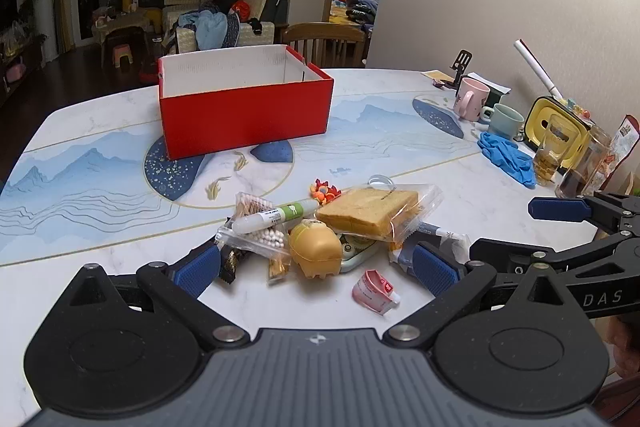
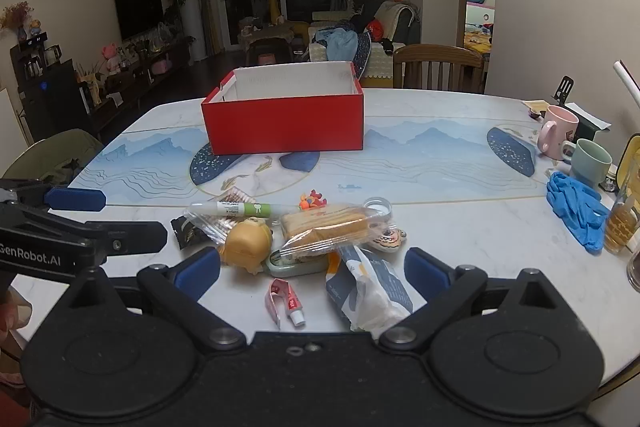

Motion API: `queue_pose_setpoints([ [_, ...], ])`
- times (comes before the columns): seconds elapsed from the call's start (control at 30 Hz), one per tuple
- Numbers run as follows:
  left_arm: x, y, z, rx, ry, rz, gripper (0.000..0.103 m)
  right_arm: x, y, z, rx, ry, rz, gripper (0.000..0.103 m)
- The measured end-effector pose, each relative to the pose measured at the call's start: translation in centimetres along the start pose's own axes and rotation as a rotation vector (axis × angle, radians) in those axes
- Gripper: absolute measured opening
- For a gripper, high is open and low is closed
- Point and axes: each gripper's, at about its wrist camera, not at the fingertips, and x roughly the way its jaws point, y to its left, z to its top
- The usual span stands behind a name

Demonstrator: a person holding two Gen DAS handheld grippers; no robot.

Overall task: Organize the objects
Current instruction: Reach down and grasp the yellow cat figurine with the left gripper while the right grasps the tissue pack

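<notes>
Here the pile of small items [image 1: 320,227] lies just ahead of both wide-open, empty grippers, left gripper [image 1: 316,269] and right gripper [image 2: 312,269], with the red box [image 1: 244,107] beyond.

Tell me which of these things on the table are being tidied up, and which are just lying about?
Likely being tidied:
red box, open-topped
bagged bread
white-and-green tube
cotton swabs
yellow toy
small pink tube

Just lying about, off to the side:
pink mug
green mug
blue gloves
glass of amber drink
</notes>
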Motion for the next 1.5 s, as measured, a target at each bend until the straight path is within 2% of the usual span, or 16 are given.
queue_pose_setpoints([
  [0.5,2.6,1.3,0.8,-0.009,0.037,-0.045,0.103,2.6,-0.3,0.6,-0.011,0.045,-0.001,0.096],
  [0.83,7.9,0.7,0.9,0.047,0.084,-0.007,0.102,5.9,-2.1,0.0,0.006,0.121,-0.037,0.093],
  [1.13,12.5,0.0,-0.6,0.060,0.156,0.035,0.102,8.7,-3.5,-1.3,0.020,0.211,-0.062,0.082],
  [1.27,13.6,-0.1,-0.6,0.069,0.172,0.051,0.092,9.3,-4.0,-1.3,0.028,0.228,-0.060,0.078],
  [1.4,14.4,-0.7,-0.8,0.095,0.182,0.063,0.086,9.6,-4.1,-1.5,0.022,0.239,-0.060,0.074],
  [1.47,14.7,-0.9,-0.7,0.107,0.182,0.067,0.074,9.7,-4.1,-1.5,0.016,0.243,-0.061,0.069],
  [1.5,14.9,-1.0,-0.7,0.108,0.185,0.068,0.072,9.8,-4.1,-1.6,0.012,0.245,-0.062,0.068],
])
